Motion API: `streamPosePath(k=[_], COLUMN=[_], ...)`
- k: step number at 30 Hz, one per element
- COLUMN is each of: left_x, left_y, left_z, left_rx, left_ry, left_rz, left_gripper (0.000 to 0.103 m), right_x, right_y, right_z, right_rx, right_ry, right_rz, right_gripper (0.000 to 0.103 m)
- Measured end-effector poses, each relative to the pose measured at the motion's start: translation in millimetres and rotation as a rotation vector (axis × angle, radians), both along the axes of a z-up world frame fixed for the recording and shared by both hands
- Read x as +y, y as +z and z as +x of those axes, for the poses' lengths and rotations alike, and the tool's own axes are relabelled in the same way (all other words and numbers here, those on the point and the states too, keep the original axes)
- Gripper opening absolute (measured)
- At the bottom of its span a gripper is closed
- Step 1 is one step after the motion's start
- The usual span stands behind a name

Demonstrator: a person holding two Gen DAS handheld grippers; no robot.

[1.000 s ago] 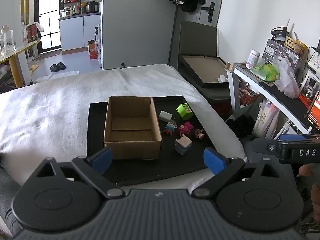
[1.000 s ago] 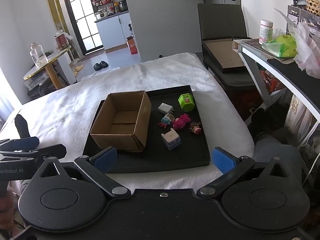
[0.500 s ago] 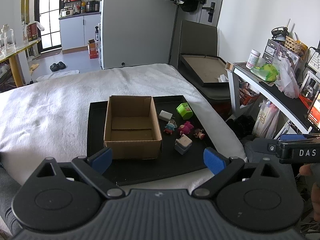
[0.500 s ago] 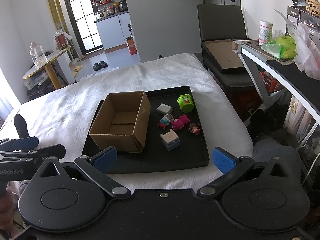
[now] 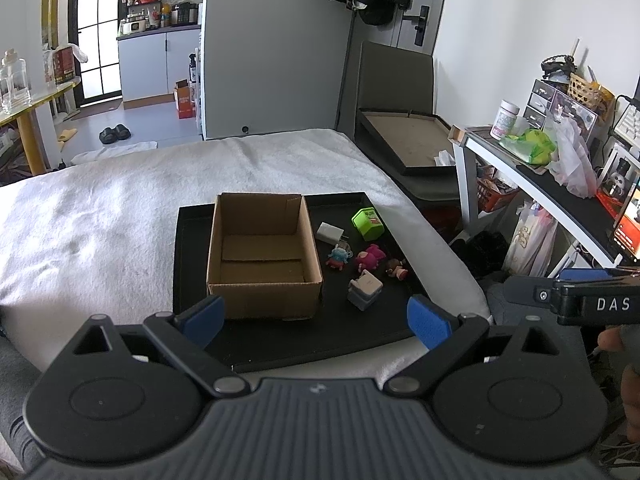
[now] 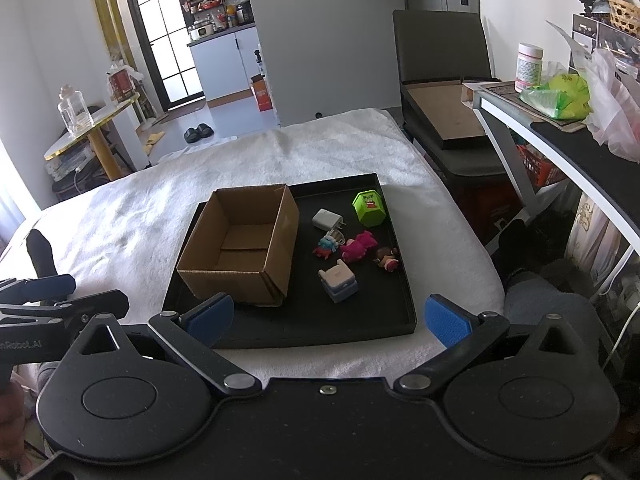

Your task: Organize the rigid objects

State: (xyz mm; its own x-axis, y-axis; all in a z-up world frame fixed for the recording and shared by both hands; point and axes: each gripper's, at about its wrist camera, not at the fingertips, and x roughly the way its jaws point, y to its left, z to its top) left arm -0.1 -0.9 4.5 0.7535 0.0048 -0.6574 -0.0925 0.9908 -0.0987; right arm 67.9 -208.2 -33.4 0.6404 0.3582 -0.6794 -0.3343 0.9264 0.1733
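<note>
Both the left tongs [image 5: 314, 318] and right tongs [image 6: 328, 316] gape wide and empty, short of the bed's near edge. On the black tray [image 6: 360, 320], right of the empty cardboard box [image 6: 240, 248], lie small hard toys, likely light; the blocky grey cube [image 6: 339, 281] offers flat sides to pinch.

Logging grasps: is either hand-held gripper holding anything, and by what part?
Nothing. The left hand-held gripper and the right are open and empty; the toys lie on the tray.
</note>
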Motion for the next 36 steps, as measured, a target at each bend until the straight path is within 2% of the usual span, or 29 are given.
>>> streamPosePath(k=[36], left_x=[-1.7], left_y=[2.1], left_z=[-0.4], left_rx=[-0.005], left_ry=[-0.006], left_rz=[0.004], left_gripper=[0.097], right_x=[-3.1], right_y=[0.4], right_z=[0.8], right_rx=[0.004], right_ry=[-0.002], right_rz=[0.005], right_gripper=[0.103])
